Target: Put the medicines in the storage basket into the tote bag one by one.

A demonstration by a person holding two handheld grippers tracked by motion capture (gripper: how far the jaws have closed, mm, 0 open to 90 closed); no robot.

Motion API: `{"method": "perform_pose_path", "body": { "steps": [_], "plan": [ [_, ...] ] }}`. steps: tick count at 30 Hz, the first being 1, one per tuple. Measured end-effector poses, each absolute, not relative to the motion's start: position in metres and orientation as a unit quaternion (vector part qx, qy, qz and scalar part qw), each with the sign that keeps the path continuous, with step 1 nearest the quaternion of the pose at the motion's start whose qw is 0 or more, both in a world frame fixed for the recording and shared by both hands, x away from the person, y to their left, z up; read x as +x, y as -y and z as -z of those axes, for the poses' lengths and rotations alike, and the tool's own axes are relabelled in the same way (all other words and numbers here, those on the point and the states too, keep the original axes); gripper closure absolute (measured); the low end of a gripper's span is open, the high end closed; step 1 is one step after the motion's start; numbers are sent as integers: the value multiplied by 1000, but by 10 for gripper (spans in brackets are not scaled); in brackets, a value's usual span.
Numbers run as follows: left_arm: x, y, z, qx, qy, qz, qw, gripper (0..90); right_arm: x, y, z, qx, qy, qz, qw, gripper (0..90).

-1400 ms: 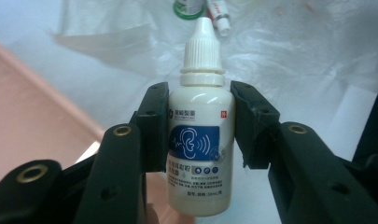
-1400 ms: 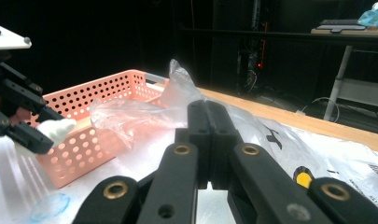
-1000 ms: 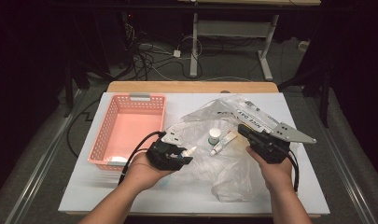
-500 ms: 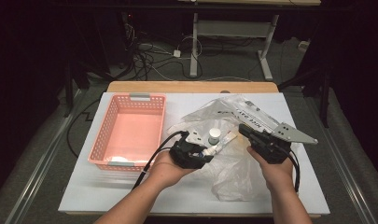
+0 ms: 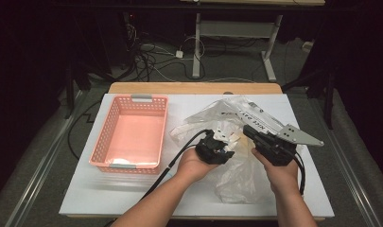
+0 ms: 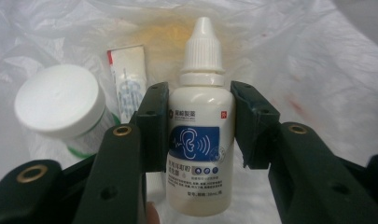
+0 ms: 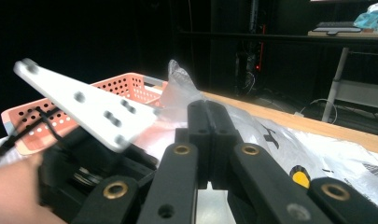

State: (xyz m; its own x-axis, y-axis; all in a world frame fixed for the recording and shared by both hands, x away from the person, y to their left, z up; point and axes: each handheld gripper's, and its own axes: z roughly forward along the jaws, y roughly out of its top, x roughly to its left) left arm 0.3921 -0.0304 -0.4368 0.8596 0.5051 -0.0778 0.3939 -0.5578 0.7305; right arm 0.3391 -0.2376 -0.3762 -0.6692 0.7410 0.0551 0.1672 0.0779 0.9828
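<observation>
A white dropper bottle (image 6: 198, 140) with a blue ear label stands between the jaws of my left gripper (image 6: 198, 126), which is shut on its body. In the high view the left gripper (image 5: 222, 142) is at the mouth of a clear plastic bag (image 5: 236, 175) on the white table (image 5: 132, 189). Inside the bag lie a jar with a white lid (image 6: 60, 100) and a small sachet (image 6: 130, 81). My right gripper (image 5: 248, 130) is to the right of the left one. Its jaws (image 7: 207, 109) are shut on a raised fold of the bag (image 7: 177, 88).
A pink perforated basket (image 5: 132, 132) sits on the left half of the table, its inside bare. A wooden strip (image 5: 194, 88) runs along the far table edge. Beyond it are desk legs and cables on the floor. Black cables trail from both grippers.
My left hand has moved right from beside the basket to the bag's mouth, carrying the bottle. The right hand and the bag fold have stayed put.
</observation>
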Motion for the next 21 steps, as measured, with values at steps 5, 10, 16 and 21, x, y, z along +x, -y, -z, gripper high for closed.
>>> {"method": "perform_pose_path", "body": {
  "steps": [5, 10, 16, 21],
  "plan": [
    [404, 46, 448, 873, -270, -75, 399, 584, 339, 239, 376, 329, -691, -597, 241, 900],
    [406, 56, 456, 869, -278, -87, 401, 582, 340, 241, 376, 332, -689, -598, 240, 900],
    [409, 59, 463, 869, -281, -88, 398, 582, 340, 242, 377, 335, -689, -596, 240, 900],
    [407, 59, 461, 863, -280, -87, 410, 522, 339, 243, 377, 338, -687, -597, 237, 900]
  ]
}}
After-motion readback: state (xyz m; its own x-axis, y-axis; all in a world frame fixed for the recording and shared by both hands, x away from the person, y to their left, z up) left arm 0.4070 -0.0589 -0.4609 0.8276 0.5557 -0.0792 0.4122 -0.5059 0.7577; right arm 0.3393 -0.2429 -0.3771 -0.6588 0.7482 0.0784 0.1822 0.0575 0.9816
